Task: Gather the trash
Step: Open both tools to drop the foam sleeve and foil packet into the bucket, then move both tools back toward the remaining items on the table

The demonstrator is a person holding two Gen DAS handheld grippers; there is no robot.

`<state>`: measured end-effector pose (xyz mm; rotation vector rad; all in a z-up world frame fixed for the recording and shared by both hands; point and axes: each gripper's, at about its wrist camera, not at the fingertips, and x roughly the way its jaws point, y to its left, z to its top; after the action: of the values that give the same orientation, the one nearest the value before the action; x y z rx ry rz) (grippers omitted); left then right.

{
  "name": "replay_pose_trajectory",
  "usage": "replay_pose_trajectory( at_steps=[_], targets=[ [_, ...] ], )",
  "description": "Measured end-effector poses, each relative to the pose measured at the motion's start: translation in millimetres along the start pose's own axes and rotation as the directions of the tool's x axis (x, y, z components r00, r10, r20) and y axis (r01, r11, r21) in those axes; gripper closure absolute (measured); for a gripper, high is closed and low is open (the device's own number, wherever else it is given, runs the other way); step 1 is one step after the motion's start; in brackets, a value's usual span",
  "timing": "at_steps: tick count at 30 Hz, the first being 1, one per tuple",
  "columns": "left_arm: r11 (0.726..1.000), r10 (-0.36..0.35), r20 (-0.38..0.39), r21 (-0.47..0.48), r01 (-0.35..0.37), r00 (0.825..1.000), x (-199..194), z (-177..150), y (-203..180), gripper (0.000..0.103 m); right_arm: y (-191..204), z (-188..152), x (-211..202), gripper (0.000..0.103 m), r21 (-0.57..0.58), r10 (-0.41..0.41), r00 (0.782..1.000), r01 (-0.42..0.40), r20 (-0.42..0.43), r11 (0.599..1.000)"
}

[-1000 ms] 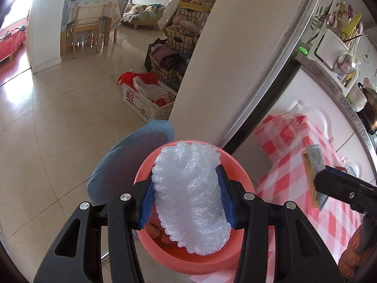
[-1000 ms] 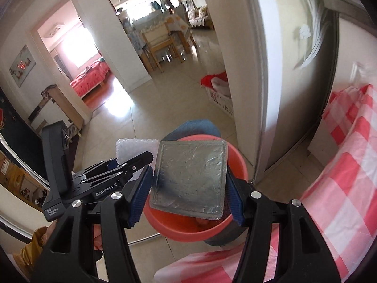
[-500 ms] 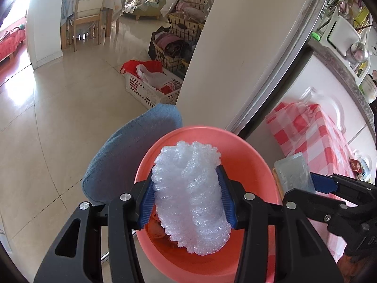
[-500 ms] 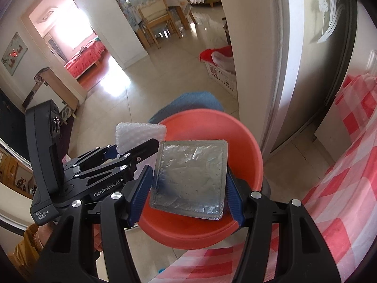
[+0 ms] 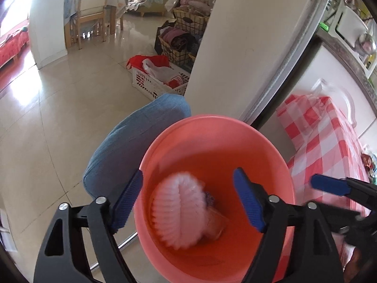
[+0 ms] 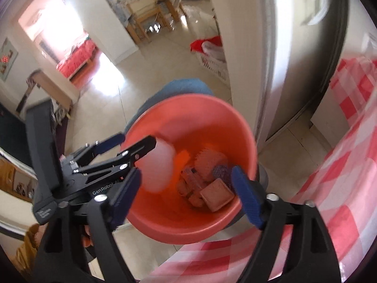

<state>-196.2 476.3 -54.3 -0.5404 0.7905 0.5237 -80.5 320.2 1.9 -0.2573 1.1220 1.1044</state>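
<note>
A pink plastic bucket stands on a blue stool beside the checkered table; it also shows in the right wrist view. My left gripper is open above it, and the white foam net, blurred, is loose inside the bucket; it also shows in the right wrist view. My right gripper is open over the bucket's near rim. The silver foil packet lies at the bottom among other trash pieces. The right gripper's blue fingertip shows at the left view's right edge.
The blue padded stool holds the bucket. A red-and-white checkered tablecloth covers the table at the right. A white laundry basket stands on the tiled floor behind, next to a wall column.
Both grippers opened over the bucket. The foam net left the left gripper and the foil packet left the right one; both are now inside the bucket.
</note>
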Motion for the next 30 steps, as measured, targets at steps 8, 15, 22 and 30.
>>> replay_pose_trajectory(
  at_steps=[8, 15, 22, 30],
  targets=[
    [1.0, 0.013, 0.054, 0.015, -0.014, 0.998, -24.6, -3.8, -16.4, 0.013, -30.1, -9.9, -58.3, 0.011, 0.085, 0.007, 0.989, -0.02, 0.148, 0.996],
    [0.999, -0.029, 0.067, 0.035, 0.027, 0.997, -47.5, -6.0, -43.4, 0.013, -51.7, -33.2, -93.6, 0.01, 0.096, -0.09, 0.971, 0.07, 0.221, 0.993],
    [0.992, -0.107, 0.084, 0.069, 0.102, 0.991, -73.3, -8.1, -78.5, 0.013, -74.8, -58.4, -129.1, 0.01, 0.146, -0.16, 0.943, 0.122, 0.291, 0.982],
    [0.977, -0.168, 0.075, 0.143, 0.156, 0.983, -91.7, -16.2, -121.9, 0.013, -112.3, -88.2, -185.8, 0.01, 0.239, -0.264, 0.883, 0.18, 0.387, 0.954]
  ],
)
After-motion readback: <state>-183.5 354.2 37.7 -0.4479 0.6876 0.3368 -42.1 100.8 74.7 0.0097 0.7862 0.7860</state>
